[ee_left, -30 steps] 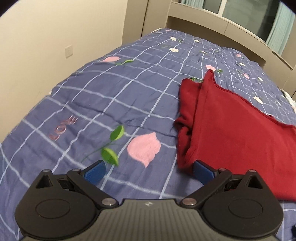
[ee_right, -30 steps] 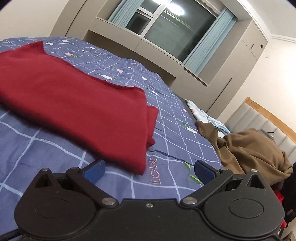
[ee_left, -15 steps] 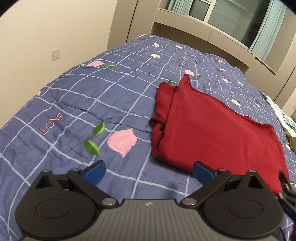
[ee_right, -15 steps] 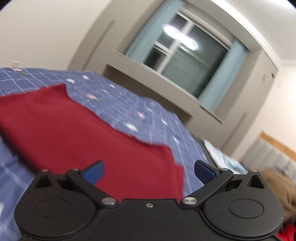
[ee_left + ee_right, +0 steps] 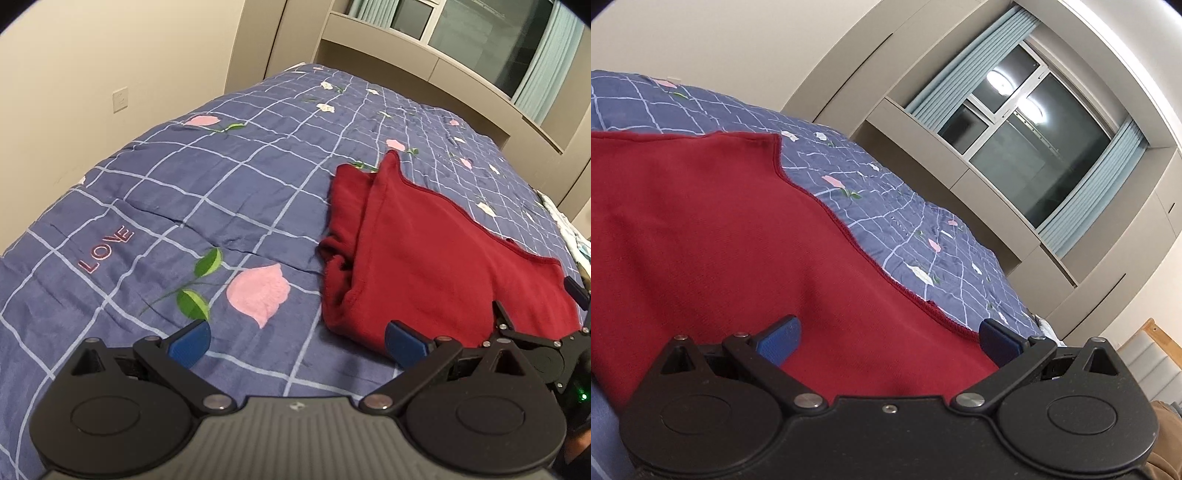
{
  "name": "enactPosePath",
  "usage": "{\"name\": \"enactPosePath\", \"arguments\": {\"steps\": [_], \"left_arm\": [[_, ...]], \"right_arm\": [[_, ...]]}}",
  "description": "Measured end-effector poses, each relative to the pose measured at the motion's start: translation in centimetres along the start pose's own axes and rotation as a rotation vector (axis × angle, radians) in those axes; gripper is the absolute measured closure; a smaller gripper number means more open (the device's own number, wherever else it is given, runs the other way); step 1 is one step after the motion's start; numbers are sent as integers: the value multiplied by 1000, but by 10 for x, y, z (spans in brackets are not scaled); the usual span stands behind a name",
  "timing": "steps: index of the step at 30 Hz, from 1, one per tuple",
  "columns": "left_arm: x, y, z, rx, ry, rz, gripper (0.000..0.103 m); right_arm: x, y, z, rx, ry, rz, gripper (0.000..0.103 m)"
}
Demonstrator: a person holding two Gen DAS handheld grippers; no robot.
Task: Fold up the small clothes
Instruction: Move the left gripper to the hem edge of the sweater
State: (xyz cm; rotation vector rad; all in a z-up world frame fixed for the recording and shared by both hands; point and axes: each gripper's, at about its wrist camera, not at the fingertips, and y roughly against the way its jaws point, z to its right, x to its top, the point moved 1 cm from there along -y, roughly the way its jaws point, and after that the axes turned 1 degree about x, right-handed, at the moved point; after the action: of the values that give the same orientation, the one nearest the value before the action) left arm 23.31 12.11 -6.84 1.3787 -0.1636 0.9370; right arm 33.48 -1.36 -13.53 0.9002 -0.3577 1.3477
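Red knit fabric is seen spread over the blue checked bedspread [image 5: 221, 177], and that is the red garment [image 5: 436, 258], lying flat on the right part of the bed as framed by the left wrist view. Its left side is doubled over into a thick fold, bunched and rumpled at the near corner, while a stitched hem is traced along the far edge. The left tool [image 5: 297, 338] is held low above the bedspread with its blue pads set wide apart and nothing caught between them; the right pad is placed just at the garment's near corner, the left pad over bare bedspread beside a pink flower print [image 5: 258, 291] and green leaves. The stitched word "LOVE" [image 5: 106, 250] is read further left on the cover. At the right margin of the same view, part of the right tool is glimpsed against the garment's right edge.

From the right wrist view, the right tool [image 5: 888, 338] is shown spread wide too, empty, with the garment [image 5: 738, 240] filling the space ahead; the left pad is set over red cloth and the right pad at the hemmed edge. Whether cloth is touched cannot be told. A window [image 5: 1027, 147] with pale blue curtains is seen beyond.
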Motion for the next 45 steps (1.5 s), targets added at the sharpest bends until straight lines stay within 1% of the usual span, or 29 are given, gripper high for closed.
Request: {"name": "enactPosePath", "arguments": {"steps": [3, 6, 7, 9, 11, 15, 17, 20, 22, 23, 25, 28, 31, 33, 35, 37, 41, 43, 45], "left_arm": [[-1, -4, 1, 7, -8, -14, 1], [-2, -5, 1, 12, -28, -12, 0], [-1, -6, 0, 14, -30, -15, 1], [1, -7, 0, 15, -23, -15, 1], [3, -7, 0, 10, -7, -12, 0], [4, -6, 0, 1, -3, -11, 0], [4, -7, 0, 3, -3, -12, 0], [6, -9, 0, 2, 3, -13, 0], [9, -9, 2, -5, 7, -8, 0], [11, -9, 3, -11, 7, -3, 0], [15, -9, 4, -21, 6, 16, 1], [20, -13, 6, -34, -1, 26, 0], [27, -22, 7, -52, 3, 29, 1], [32, -29, 8, -64, 10, 23, 1], [38, -36, 8, -78, 20, 19, 1], [44, -43, 9, -89, 28, 12, 1], [51, -53, 13, -118, 39, 6, 1], [53, -57, 15, -128, 47, -1, 1], [54, -60, 17, -130, 50, -8, 2]], "right_arm": [[6, 3, 5, -5, -10, 12, 1], [27, 7, 26, -68, -77, 105, 1], [33, 3, 31, -74, -81, 113, 1], [43, -15, 37, -66, -61, 87, 1], [44, -34, 37, -59, -33, 55, 1], [37, -65, 26, 13, 24, -23, 1], [34, -71, 25, 48, 9, -46, 1], [29, -72, 26, 62, -28, -57, 1], [27, -65, 28, 57, -32, -49, 1], [27, -59, 30, 41, -27, -40, 1], [24, -40, 33, 16, -37, -9, 1], [15, -3, 39, 30, -92, 19, 1], [-1, 25, 39, 38, -113, 18, 1], [-12, 35, 36, 56, -118, 12, 1], [-23, 40, 28, 71, -105, -4, 0], [-29, 40, 18, 85, -65, -10, 0], [-31, 45, -1, 27, 29, 11, 0], [-32, 49, -7, 0, 60, 31, 1], [-33, 50, -8, -9, 73, 38, 0]]}}
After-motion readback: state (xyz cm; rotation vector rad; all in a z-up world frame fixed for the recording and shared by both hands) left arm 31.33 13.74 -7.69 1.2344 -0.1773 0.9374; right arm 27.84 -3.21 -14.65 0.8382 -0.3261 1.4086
